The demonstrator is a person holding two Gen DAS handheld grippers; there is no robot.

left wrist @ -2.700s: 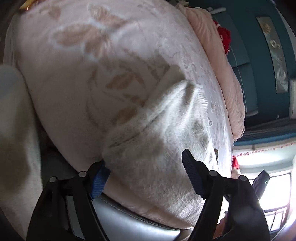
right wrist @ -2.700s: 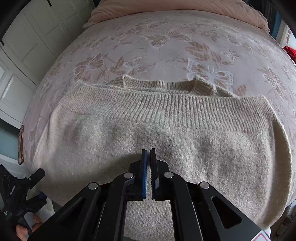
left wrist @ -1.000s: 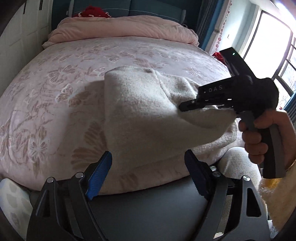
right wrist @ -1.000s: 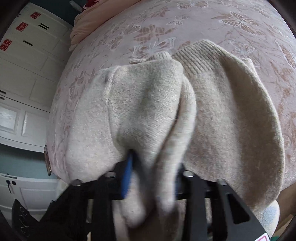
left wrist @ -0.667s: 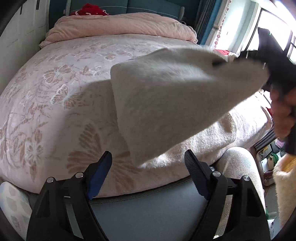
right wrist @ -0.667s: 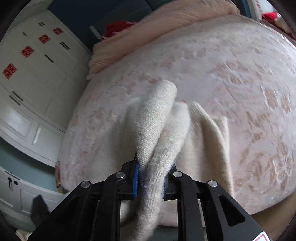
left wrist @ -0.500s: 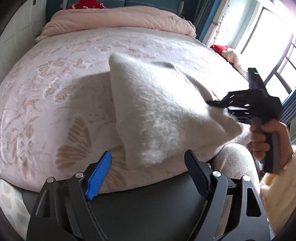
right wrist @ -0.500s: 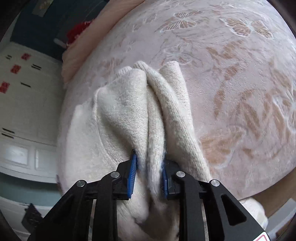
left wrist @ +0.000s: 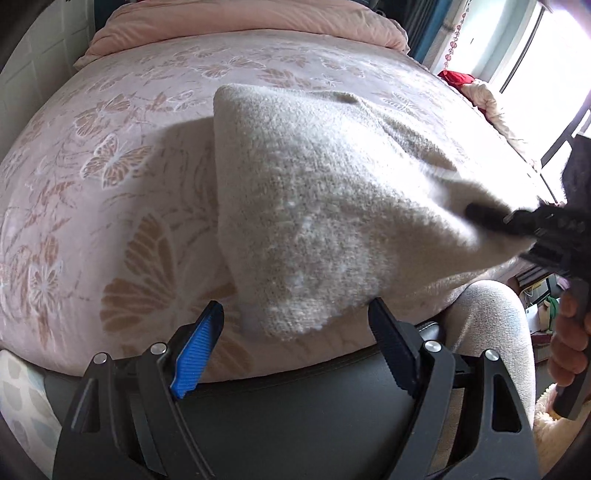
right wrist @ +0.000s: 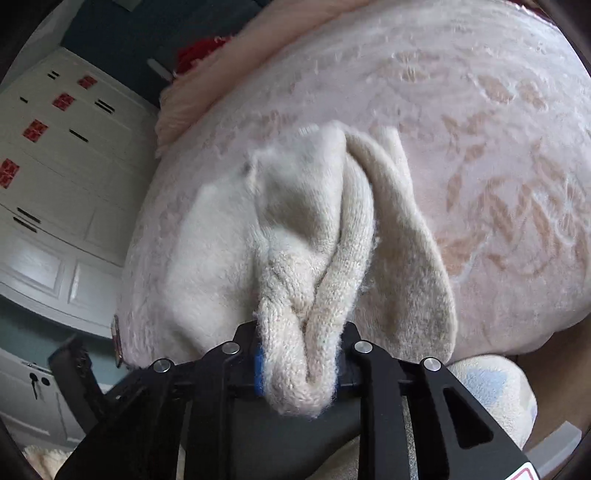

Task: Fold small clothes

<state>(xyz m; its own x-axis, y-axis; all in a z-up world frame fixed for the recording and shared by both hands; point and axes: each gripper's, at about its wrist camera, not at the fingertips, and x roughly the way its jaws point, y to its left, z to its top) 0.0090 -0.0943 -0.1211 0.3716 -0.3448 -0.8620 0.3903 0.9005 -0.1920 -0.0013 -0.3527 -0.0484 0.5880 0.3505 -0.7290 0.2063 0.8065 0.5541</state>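
- Left wrist view: left gripper [left wrist: 295, 347] gapes wide and empty at the bed [left wrist: 110, 177] edge.
- Cream sweater [left wrist: 314, 206], flat seconds ago, now lifts rightward, bunched.
- Right gripper [right wrist: 299, 363] is closing on its gathered folds, so the fold is underway.

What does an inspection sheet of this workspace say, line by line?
Surface: bed with pink butterfly cover.
Job's things: cream sweater bunched, partly lifted off the bed.
Clutter: red cloth by the window; pink duvet at the bed's head.
Grippers: left gripper open, holding nothing; right gripper closing, with a thick sweater fold between its fingers.
Cables: nothing seen.
Surroundings: white wardrobe, bright window.
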